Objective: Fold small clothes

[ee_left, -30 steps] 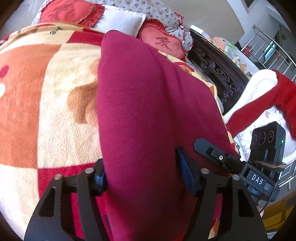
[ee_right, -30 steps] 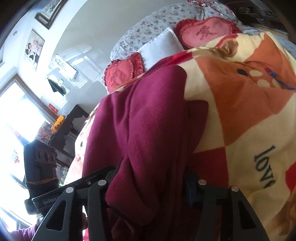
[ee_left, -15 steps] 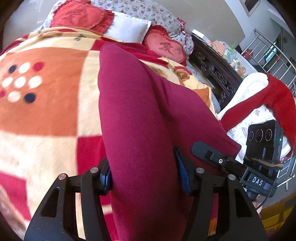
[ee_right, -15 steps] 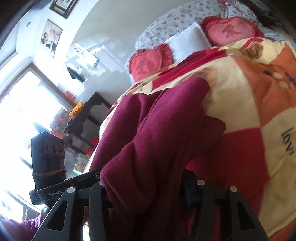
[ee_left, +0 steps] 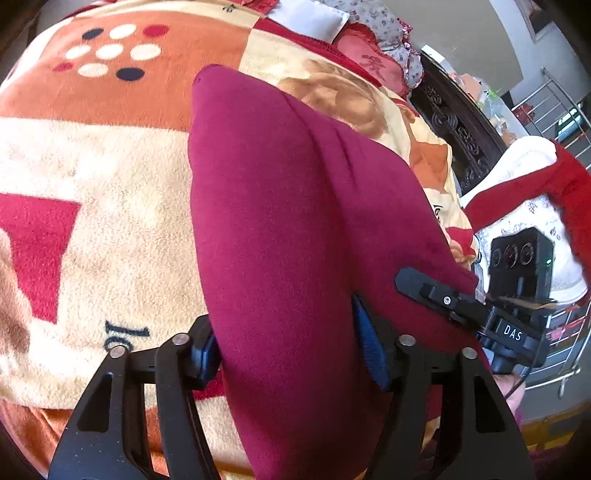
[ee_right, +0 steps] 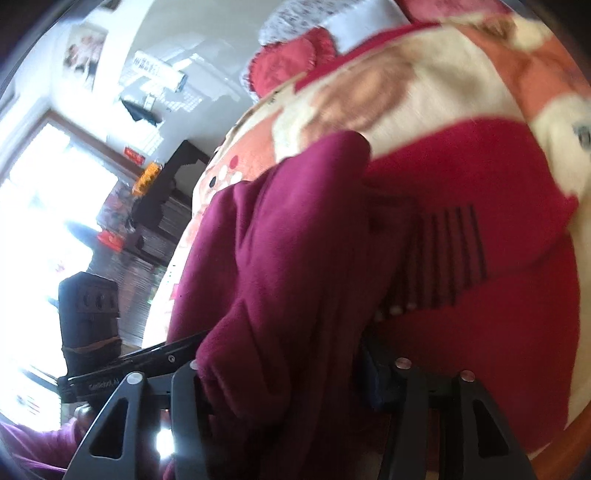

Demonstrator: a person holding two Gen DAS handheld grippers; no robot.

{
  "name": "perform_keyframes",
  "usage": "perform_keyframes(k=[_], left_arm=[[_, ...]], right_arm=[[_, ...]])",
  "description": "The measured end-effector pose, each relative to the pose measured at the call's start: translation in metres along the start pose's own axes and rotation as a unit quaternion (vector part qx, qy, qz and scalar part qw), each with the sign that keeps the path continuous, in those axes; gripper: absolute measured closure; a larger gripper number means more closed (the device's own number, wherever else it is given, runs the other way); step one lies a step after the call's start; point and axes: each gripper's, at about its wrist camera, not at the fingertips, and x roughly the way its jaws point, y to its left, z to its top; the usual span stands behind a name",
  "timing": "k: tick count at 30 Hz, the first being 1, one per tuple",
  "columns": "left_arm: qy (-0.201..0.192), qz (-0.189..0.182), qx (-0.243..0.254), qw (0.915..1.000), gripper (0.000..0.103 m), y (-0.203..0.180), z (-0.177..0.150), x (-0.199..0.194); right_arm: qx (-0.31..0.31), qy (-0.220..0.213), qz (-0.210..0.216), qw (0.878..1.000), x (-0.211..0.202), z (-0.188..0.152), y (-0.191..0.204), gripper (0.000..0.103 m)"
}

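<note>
A dark red garment (ee_left: 295,221) is stretched lengthways over the patterned blanket (ee_left: 92,184) on the bed. My left gripper (ee_left: 288,354) is shut on its near end, the cloth bunched between the blue pads. My right gripper (ee_right: 284,373) is shut on the same garment (ee_right: 295,258) at another bunched part beside it. The right gripper (ee_left: 443,299) also shows at the right in the left wrist view, and the left gripper (ee_right: 122,362) at the lower left in the right wrist view. The garment's underside is hidden.
Red heart cushions (ee_left: 369,62) and a white pillow (ee_left: 310,18) lie at the head of the bed. A dark carved headboard (ee_left: 465,136) and a white-and-red cloth (ee_left: 535,177) stand at the right. A window (ee_right: 44,206) and dark furniture (ee_right: 162,206) are left of the bed.
Both grippers, still shut on the garment, have drawn it toward the near end of the bed; the cushions sit farther away and more blanket shows under the cloth.
</note>
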Motion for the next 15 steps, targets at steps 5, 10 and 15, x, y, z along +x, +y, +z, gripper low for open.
perform_keyframes(k=[5, 10, 15], left_arm=[[0.006, 0.014, 0.009, 0.9998, 0.036, -0.008, 0.009, -0.01], [-0.009, 0.032, 0.02, 0.9993, 0.037, -0.015, 0.016, -0.024], [-0.034, 0.045, 0.023, 0.9981, 0.037, -0.016, 0.022, -0.039]], right_arm=[[-0.033, -0.003, -0.03, 0.999, -0.016, 0.004, 0.01, 0.049], [-0.06, -0.053, -0.067, 0.995, -0.051, 0.007, 0.029, 0.049], [-0.109, -0.095, -0.061, 0.988, -0.075, 0.013, 0.058, 0.049]])
